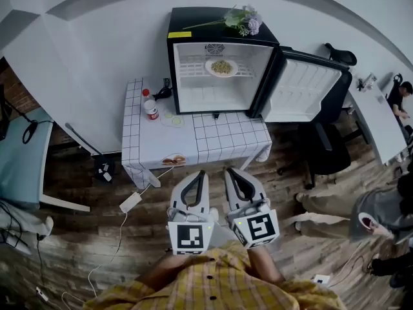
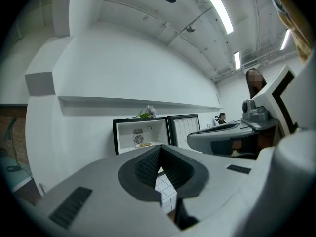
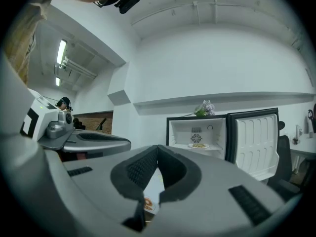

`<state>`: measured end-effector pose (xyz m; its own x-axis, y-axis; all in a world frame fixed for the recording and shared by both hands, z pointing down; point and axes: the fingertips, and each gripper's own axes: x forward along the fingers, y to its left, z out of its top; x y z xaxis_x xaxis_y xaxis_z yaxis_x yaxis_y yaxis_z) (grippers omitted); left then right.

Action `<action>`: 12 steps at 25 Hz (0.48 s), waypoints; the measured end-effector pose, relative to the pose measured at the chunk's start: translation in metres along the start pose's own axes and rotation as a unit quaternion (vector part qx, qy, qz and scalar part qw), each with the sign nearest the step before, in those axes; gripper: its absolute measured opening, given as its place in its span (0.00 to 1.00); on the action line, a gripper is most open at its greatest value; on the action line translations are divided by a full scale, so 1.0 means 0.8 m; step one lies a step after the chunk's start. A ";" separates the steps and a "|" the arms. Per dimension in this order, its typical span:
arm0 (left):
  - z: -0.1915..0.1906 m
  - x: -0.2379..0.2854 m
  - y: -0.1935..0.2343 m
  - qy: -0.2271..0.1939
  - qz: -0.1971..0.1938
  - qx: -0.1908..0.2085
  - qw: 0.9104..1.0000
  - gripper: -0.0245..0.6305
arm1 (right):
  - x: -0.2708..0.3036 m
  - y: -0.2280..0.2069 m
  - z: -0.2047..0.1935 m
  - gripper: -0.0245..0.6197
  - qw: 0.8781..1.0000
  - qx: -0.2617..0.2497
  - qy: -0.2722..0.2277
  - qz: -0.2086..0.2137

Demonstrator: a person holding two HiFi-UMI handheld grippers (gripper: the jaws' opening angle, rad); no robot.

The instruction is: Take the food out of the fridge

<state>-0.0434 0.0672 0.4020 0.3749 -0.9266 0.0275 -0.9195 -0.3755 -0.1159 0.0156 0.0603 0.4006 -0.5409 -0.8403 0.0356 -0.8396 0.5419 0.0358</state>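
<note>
A plate of food (image 1: 221, 67) sits on the upper shelf of the small black fridge (image 1: 187, 19), whose door (image 1: 303, 86) stands swung wide to the right. The fridge stands on a table with a checked cloth (image 1: 219, 137). My left gripper (image 1: 201, 172) and right gripper (image 1: 229, 170) hang side by side in front of the table's near edge, well short of the fridge, both shut and empty. The left gripper view shows its shut tips (image 2: 160, 147) below the plate (image 2: 144, 144). In the right gripper view, shut tips (image 3: 158, 147) point left of the plate (image 3: 199, 145).
A red-capped can (image 1: 151, 109) and a dark object (image 1: 162, 93) stand on the table left of the fridge. Flowers (image 1: 242, 19) lie on the fridge top. An office chair (image 1: 326, 150) and seated people are to the right; a white adapter with cable (image 1: 130, 202) lies on the floor.
</note>
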 end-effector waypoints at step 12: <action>0.009 0.148 0.033 0.020 0.022 -0.001 1.000 0.05 | 0.111 -0.103 0.003 0.05 1.000 0.019 0.005 0.022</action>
<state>-0.0222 -0.0519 0.3952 0.3301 -0.9419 0.0614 -0.9350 -0.3353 -0.1160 0.0363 -0.0593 0.3984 -0.5776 -0.8150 0.0460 -0.8160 0.5780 -0.0044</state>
